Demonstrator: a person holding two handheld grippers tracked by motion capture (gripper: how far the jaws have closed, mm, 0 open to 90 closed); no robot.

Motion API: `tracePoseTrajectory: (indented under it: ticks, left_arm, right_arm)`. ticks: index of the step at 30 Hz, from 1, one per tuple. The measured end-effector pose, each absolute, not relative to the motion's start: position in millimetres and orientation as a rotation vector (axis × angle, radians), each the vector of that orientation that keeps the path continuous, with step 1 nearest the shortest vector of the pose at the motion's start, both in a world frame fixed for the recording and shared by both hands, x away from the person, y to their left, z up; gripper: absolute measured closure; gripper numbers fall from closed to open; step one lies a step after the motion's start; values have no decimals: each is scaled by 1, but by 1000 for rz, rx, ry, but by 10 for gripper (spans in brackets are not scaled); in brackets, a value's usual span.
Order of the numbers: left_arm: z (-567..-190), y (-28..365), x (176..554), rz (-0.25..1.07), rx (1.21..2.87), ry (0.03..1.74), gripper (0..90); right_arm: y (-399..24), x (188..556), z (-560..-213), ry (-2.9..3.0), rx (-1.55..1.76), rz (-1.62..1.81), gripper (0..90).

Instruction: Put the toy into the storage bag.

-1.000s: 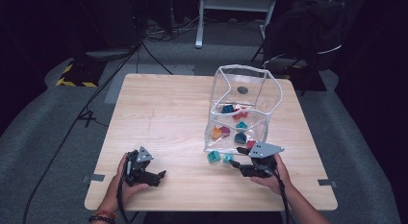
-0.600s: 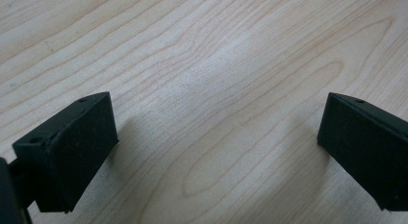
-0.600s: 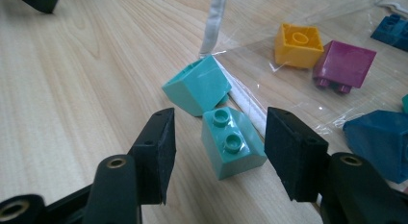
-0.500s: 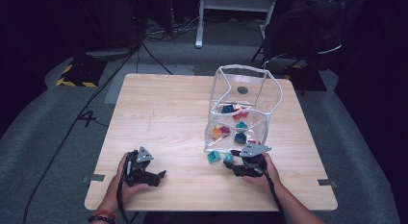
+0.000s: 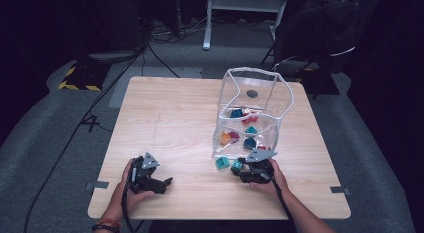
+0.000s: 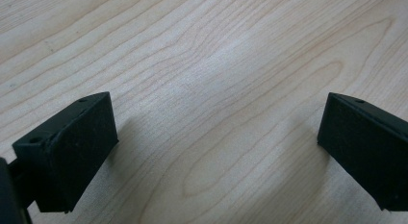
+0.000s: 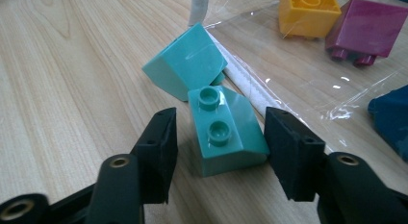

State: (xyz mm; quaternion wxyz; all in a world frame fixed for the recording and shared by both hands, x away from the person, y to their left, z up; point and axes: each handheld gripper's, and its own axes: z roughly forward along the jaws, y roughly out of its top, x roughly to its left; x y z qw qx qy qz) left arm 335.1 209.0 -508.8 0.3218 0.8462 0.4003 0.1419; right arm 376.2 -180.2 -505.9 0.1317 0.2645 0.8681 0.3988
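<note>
The right gripper [image 7: 219, 147] is hovering low over the pale wooden table [image 5: 175, 118], and its two black jaws are standing on either side of a teal plastic sloped brick with two studs [image 7: 226, 132]. The jaws have just been closing, yet a narrow gap is showing on each side of the brick, so the pads are not pressing on it. The brick is sitting on the tabletop between the fingertips, studs up. In the high view the right gripper [image 5: 239, 169] is lying in the person's right hand [image 5: 267, 180] near the table's front edge, with that brick [image 5: 236, 166] at its tip.

Just beyond the jaws, a second teal sloped brick [image 7: 185, 65] is lying tilted and touching the far end of the first one. Right behind the two bricks runs the white zipped edge of a clear plastic bag [image 5: 260, 93]. Farther off, inside the bag, a yellow studded brick [image 7: 309, 8], a magenta brick [image 7: 368, 27] and a dark blue brick [image 7: 392, 116] are resting on its clear floor.

Well apart on the person's left, the left gripper [image 6: 216, 152] is resting over bare wood, its jaws spread wide with nothing between them. The left hand [image 5: 131, 193] is holding it close to the front edge.
</note>
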Motion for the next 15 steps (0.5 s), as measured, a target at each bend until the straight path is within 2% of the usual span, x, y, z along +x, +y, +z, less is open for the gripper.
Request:
tracePoseTrajectory:
  ticks: [4,15]
  left_arm:
    - [-509,209,335,373,2221,1051,6]
    - [-509,209,335,373,2222,1052,6]
  right_arm:
    - [-181,375,-506,2523,756,1167,588]
    - [-182,371,-505,2530,727,1155,593]
